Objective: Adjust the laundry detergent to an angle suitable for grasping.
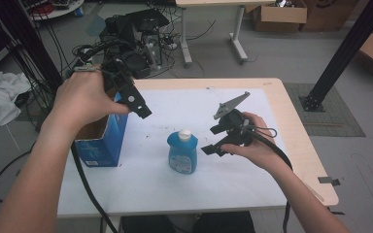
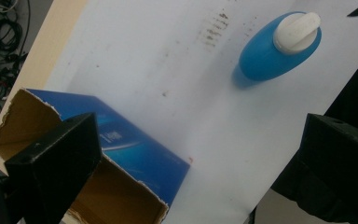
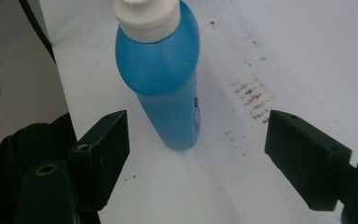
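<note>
Blue bottle point(image 1: 182, 153) upright near the table's point(image 1: 252, 189) front edge, right gripper point(image 1: 213, 141) just beside it, jaws wide, empty, left gripper point(image 1: 138, 107) open above a torn blue box point(image 1: 99, 141) at the left edge.

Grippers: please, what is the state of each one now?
Left gripper: open, holding nothing, above the blue box.
Right gripper: open, empty, beside the blue bottle.

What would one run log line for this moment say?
right gripper: open, aimed at upright blue bottle, not touching | left gripper: open, empty, above open blue box | table: white top
</note>
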The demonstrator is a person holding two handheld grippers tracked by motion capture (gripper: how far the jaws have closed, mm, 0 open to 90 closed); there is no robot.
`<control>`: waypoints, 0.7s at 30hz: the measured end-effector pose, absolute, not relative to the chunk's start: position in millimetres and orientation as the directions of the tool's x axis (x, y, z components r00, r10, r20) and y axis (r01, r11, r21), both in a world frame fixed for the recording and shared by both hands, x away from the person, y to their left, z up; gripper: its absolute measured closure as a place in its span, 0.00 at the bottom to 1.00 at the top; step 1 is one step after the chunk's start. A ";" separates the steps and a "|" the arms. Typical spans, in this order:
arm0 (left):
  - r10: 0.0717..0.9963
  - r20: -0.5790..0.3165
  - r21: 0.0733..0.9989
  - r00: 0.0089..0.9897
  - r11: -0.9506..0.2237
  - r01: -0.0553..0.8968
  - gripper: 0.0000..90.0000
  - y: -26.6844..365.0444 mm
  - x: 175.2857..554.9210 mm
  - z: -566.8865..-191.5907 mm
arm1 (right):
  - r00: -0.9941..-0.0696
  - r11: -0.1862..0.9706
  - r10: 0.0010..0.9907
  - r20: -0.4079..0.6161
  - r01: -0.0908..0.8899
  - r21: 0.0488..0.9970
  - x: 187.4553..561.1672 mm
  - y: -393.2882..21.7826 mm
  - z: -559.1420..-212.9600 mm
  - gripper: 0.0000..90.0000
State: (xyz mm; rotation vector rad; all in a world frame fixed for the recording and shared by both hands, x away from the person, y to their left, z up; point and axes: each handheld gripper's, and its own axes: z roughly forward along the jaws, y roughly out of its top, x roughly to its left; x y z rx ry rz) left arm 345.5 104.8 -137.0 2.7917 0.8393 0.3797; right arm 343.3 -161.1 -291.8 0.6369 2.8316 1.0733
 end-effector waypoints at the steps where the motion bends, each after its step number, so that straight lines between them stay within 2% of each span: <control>1: 0.563 0.184 0.262 0.805 -0.818 0.512 0.00 104.8 345.5 -137.3 | -0.915 0.673 0.390 0.104 0.360 0.647 343.0 -159.1 -293.9 0.25; 21: 0.566 0.180 0.260 0.804 -0.816 0.516 0.00 108.7 345.4 -139.4 | -0.924 0.635 0.356 0.137 0.347 0.691 342.7 -121.5 -326.6 0.24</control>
